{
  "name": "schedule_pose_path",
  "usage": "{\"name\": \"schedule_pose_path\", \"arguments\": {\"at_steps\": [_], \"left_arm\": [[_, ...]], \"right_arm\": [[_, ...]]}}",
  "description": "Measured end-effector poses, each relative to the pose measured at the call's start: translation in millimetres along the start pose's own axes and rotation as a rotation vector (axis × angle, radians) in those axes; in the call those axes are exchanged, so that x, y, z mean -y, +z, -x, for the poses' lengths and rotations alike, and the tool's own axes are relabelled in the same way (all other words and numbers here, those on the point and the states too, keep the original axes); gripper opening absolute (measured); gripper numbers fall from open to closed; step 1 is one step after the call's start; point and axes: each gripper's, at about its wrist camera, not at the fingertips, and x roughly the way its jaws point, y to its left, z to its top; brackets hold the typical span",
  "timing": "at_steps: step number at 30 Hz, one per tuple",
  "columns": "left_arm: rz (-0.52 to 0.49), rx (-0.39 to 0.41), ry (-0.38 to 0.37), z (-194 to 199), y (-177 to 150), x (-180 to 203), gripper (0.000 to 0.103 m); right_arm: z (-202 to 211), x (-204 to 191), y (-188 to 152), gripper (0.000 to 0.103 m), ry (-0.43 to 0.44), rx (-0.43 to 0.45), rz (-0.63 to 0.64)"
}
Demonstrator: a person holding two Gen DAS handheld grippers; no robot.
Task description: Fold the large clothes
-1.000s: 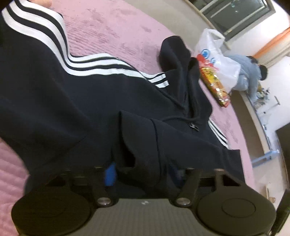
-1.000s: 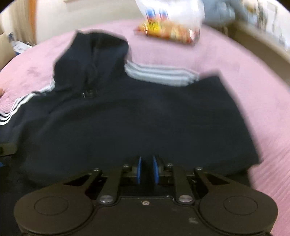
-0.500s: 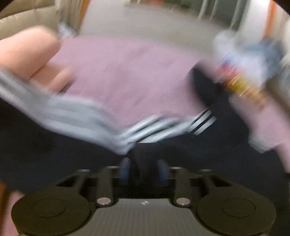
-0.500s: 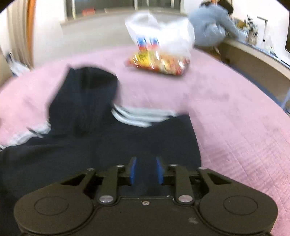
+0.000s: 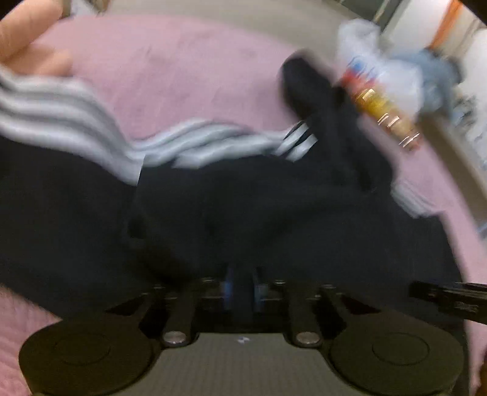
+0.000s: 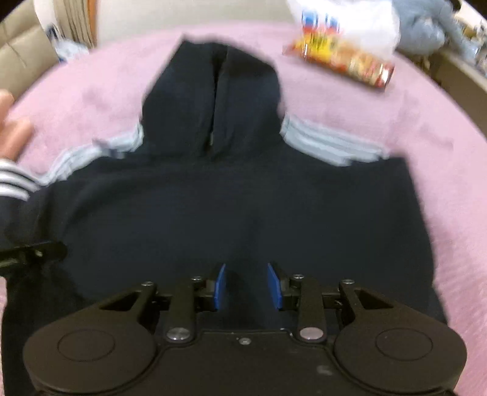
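Dark navy hooded sweatshirt w/ white triple stripes on the sleeves (image 6: 243,195) lies spread on the pink quilted bed cover (image 6: 426,121); hood (image 6: 213,91) flat, pointing away from the right wrist cam, body filling the middle of that view; striped shoulders either side of the hood.

Left gripper (image 5: 242,288): blue-padded fingers (image 5: 227,286) clenched close together on a bunched fold of the dark fabric; cloth humps up directly ahead of them; view is motion-blurred, so finer detail of the pinch can't be told. A striped sleeve (image 5: 61,121) runs across the left of that view, its stripes smeared by blur.

Right gripper (image 6: 247,286): blue fingers (image 6: 219,286) released, spread apart w/ a clear gap; dark fabric at the sweatshirt's near edge shows between and below them; whether they touch it can't be told.

White plastic bag (image 6: 350,18) and a red-yellow printed snack pack (image 6: 341,61) sit on the bed beyond the hood, to its right, apart from the garment; a bare hand (image 6: 12,128) shows at the far left edge of the right cam.
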Motion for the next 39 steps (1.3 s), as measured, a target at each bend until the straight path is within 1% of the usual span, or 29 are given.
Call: {"name": "schedule_pose_path", "arguments": {"at_steps": [1, 3, 4, 6, 7, 8, 10, 11, 13, 15, 17, 18, 20, 22, 23, 26, 28, 30, 31, 32, 33, 34, 36, 39], "left_arm": [[0.016, 0.012, -0.015, -2, -3, -2, 0.010], [0.072, 0.017, -0.052, 6, -3, -13, 0.010], [0.094, 0.041, -0.064, 14, -2, -15, 0.011], [0.109, 0.114, -0.079, 45, -1, -25, 0.011], [0.110, 0.148, -0.071, 64, -1, -29, 0.015], [0.110, 0.180, -0.044, 82, -5, -35, 0.023], [0.110, 0.252, 0.021, 122, -9, -52, 0.029], [0.115, 0.280, 0.050, 139, -9, -59, 0.031], [0.139, 0.350, 0.142, 179, -8, -85, 0.035], [0.172, 0.430, 0.240, 214, 1, -105, 0.039], [0.244, 0.525, 0.364, 248, 10, -133, 0.053], [0.278, 0.562, 0.402, 260, 15, -145, 0.057], [0.364, 0.630, 0.486, 281, 26, -176, 0.076], [0.420, 0.672, 0.531, 293, 37, -203, 0.078], [0.445, 0.678, 0.530, 295, 43, -215, 0.078], [0.559, 0.678, 0.440, 293, 54, -255, 0.078], [0.624, 0.665, 0.359, 284, 62, -275, 0.078], [0.660, 0.631, 0.282, 270, 74, -288, 0.074], [0.668, 0.614, 0.267, 261, 77, -291, 0.062], [0.646, 0.609, 0.278, 254, 80, -290, 0.035], [0.613, 0.595, 0.302, 248, 83, -287, 0.021], [0.573, 0.586, 0.311, 245, 85, -279, 0.012], [0.487, 0.621, 0.326, 248, 83, -250, 0.011], [0.344, 0.638, 0.279, 248, 75, -197, 0.011]], "right_arm": [[-10, 0, -2, 0.037, 0.005, -0.052, -0.026], [-11, 4, -3, 0.036, 0.017, -0.054, -0.059], [-9, 5, -2, 0.036, 0.018, -0.062, -0.062], [-8, 4, 1, 0.036, 0.017, -0.071, -0.059], [-4, 3, 1, 0.036, 0.014, -0.064, -0.052], [-1, 0, 2, 0.037, 0.018, -0.045, -0.049], [19, -7, -1, 0.037, 0.055, 0.015, -0.020], [30, -13, -3, 0.037, 0.063, 0.041, 0.005], [45, -26, -13, 0.037, 0.066, 0.058, 0.049], [48, -38, -26, 0.037, 0.078, 0.029, 0.075], [45, -51, -42, 0.037, 0.095, -0.014, 0.103], [41, -57, -50, 0.037, 0.093, -0.034, 0.121], [34, -67, -62, 0.038, 0.089, -0.075, 0.143], [34, -73, -68, 0.039, 0.068, -0.059, 0.171], [36, -75, -70, 0.040, 0.059, -0.057, 0.187], [30, -79, -67, 0.040, 0.052, -0.064, 0.197], [29, -81, -66, 0.040, 0.055, -0.066, 0.204], [30, -82, -65, 0.040, 0.061, -0.067, 0.202], [30, -81, -66, 0.040, 0.064, -0.066, 0.201], [30, -81, -66, 0.040, 0.066, -0.064, 0.202], [31, -81, -66, 0.040, 0.068, -0.061, 0.202], [32, -81, -67, 0.040, 0.070, -0.057, 0.200], [36, -79, -67, 0.040, 0.077, -0.051, 0.195], [52, -71, -71, 0.040, 0.107, -0.017, 0.160]]}}
